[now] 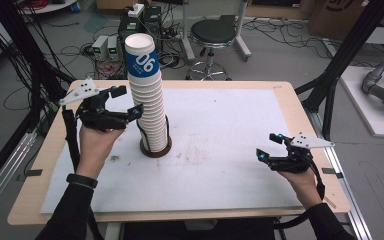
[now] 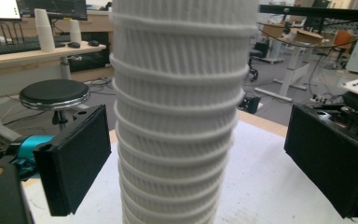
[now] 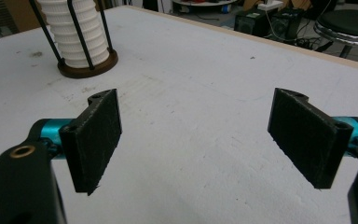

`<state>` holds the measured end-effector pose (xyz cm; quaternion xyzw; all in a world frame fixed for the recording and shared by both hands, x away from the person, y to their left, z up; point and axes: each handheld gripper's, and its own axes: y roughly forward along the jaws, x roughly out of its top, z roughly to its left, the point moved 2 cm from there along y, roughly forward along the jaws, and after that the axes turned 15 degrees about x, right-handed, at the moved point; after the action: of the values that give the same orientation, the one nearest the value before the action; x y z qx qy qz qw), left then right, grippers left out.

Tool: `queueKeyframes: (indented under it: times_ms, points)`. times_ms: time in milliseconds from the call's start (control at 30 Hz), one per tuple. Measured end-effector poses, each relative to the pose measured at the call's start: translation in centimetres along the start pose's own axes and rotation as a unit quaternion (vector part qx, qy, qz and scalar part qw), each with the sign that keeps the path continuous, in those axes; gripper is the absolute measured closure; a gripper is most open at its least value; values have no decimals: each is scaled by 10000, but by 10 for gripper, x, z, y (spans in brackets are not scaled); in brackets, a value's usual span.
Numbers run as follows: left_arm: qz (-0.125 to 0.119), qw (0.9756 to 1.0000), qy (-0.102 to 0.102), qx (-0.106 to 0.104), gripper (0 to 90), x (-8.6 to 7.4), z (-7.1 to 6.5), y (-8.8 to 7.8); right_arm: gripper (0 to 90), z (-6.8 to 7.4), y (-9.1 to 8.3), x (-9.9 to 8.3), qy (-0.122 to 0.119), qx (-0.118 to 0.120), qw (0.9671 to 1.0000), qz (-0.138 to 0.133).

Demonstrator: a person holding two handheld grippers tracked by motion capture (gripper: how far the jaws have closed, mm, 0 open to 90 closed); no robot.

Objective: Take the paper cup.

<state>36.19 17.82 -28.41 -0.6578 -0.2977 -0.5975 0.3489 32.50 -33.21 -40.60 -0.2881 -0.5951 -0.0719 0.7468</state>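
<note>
Forearms enter nearest; left claw (image 1: pixel 122 102), jaws apart, straddles the upright cup stack (image 1: pixel 145 90) at mid-height, seemingly not touching. Stack stands in a wire holder (image 1: pixel 156 148) on the white surface (image 1: pixel 230 150). Right claw (image 1: pixel 270 146), also apart and empty, hangs well right of the stack, over bare surface

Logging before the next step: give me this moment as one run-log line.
left gripper: open, jaws either side of cup stack, not touching | right gripper: open, empty, over white mat | stack: upright in holder
</note>
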Motion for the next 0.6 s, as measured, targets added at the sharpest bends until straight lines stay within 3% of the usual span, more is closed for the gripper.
queueKeyframes:
  times_ms: [133,467,600]
  points:
    - [6,9999,61,91,65,9,0,6,176,0,0,0,-8,16,10000,10]
    - [92,9996,247,47,65,26,1,22,176,1,1,0,-13,62,10000,13]
    - [113,9997,223,-28,65,28,1,27,176,1,1,0,4,88,10000,13]
